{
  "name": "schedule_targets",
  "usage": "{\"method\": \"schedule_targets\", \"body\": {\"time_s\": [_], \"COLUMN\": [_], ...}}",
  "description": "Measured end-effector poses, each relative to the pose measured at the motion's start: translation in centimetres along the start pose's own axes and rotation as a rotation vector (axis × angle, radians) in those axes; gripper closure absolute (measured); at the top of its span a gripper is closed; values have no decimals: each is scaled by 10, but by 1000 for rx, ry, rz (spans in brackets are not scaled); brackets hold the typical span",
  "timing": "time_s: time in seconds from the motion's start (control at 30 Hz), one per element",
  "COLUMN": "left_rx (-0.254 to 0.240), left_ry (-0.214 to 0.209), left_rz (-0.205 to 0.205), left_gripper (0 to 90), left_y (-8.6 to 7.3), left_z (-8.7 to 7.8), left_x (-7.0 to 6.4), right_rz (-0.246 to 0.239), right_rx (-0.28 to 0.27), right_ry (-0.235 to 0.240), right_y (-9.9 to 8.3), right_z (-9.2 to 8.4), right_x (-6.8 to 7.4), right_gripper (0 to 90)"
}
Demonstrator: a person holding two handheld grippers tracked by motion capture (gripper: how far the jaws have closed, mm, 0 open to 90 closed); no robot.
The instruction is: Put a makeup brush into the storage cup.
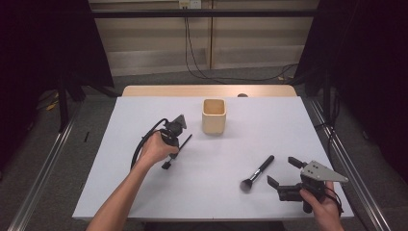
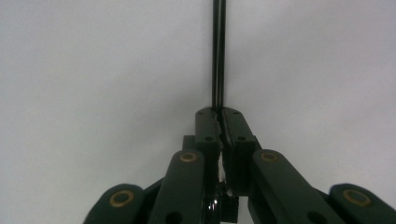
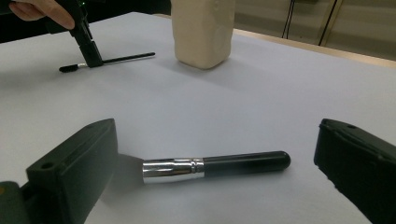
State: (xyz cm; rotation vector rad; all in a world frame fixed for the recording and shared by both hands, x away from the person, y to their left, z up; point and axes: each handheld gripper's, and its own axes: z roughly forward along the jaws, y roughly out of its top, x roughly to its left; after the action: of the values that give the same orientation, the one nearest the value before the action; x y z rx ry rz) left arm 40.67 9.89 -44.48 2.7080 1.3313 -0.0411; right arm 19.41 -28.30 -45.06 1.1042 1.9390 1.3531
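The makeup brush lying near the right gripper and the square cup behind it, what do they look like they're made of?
Makeup brush: glossy black handle, likely plastic or lacquered wood, with a mirror-bright band, probably polished metal, from its sharp reflections. Square cup: pale cream, matte, no glare; possibly light wood or ceramic, hard to tell.

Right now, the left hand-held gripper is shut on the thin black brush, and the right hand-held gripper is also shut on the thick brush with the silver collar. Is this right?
Not quite. The left hand-held gripper is shut on the thin black brush, but the right hand-held gripper is open: in the right gripper view its jaws stand wide apart, and the thick brush lies on the table between them, untouched.
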Motion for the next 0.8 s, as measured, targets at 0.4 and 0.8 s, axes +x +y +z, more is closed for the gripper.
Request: {"method": "schedule_targets", "body": {"time_s": [0.4,0.8], "left_rx": [-134,-323], "left_ry": [-43,-86], "left_rz": [-11,4], "left_gripper": [862,862], "left_y": [-11,-42], "left_z": [-12,-26], "left_x": [7,17], "right_rz": [-3,2], "right_rx": [4,7], "right_ry": [-1,-6], "right_y": [0,0], "right_z": [1,2], "right_x": [0,0], "right_gripper": [0,0]}}
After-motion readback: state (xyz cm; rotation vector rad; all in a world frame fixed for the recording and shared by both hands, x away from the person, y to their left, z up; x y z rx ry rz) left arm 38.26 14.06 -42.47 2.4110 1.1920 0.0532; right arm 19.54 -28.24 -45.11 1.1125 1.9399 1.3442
